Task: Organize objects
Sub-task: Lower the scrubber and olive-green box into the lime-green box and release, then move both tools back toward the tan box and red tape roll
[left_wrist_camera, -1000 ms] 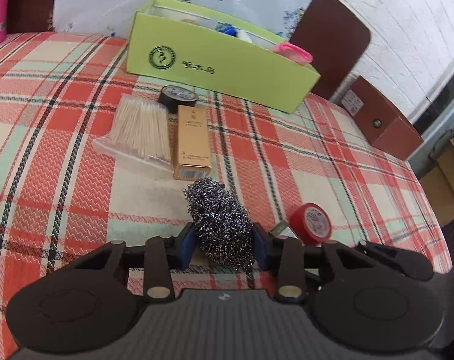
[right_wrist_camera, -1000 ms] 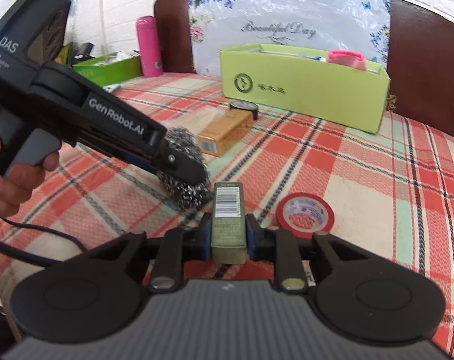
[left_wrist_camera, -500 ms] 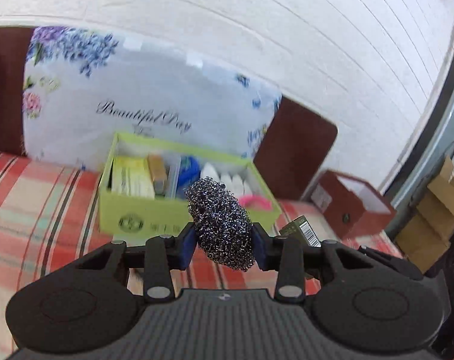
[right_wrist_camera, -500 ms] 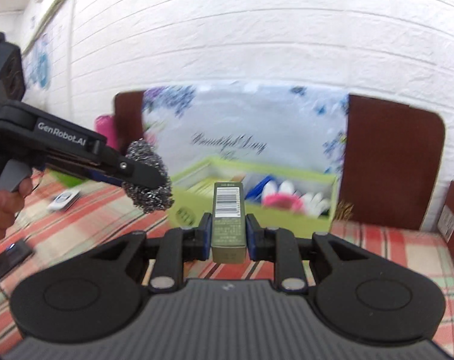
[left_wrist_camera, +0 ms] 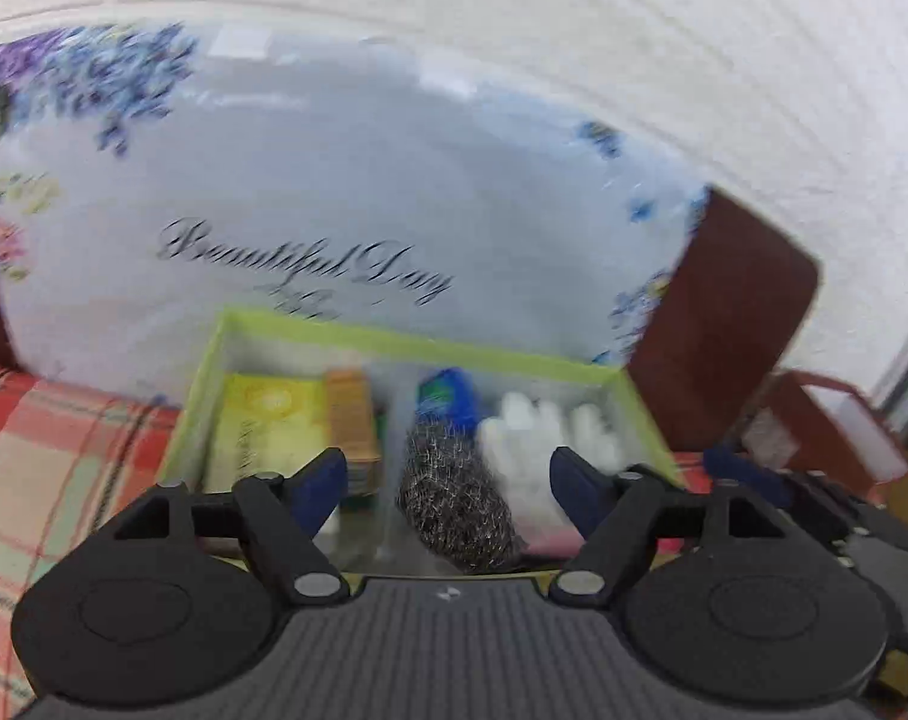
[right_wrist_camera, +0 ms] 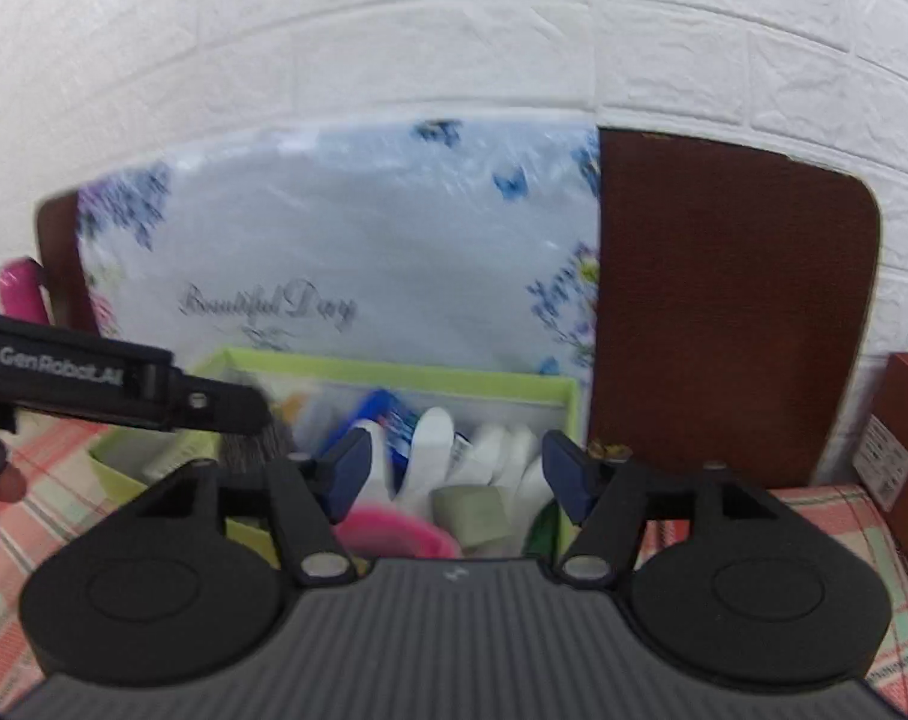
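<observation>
Steel wool, a grey wiry scourer [left_wrist_camera: 454,498], now sits between the spread jaws of the left gripper [left_wrist_camera: 447,483] with neither blue pad touching it; half a second ago those pads clamped it, so the jaws have just been opening. The right gripper [right_wrist_camera: 454,474] has likewise just been opening: the small olive carton [right_wrist_camera: 475,516] it pinched earlier now lies loose below and between its parted pads, tilted inside the box. Both tools have come forward from the checked tablecloth [left_wrist_camera: 45,456] to hover over the lime-green cardboard box [left_wrist_camera: 393,339].

In that open-topped box, in the left wrist view, are a yellow packet [left_wrist_camera: 267,420], an orange carton [left_wrist_camera: 348,414], a blue-capped item [left_wrist_camera: 450,399] and white bottles [left_wrist_camera: 544,426]; the scourer appears inside it, though blur hides whether it rests on the bottom. The right wrist view adds a pink rounded object [right_wrist_camera: 393,531] near the front wall.
</observation>
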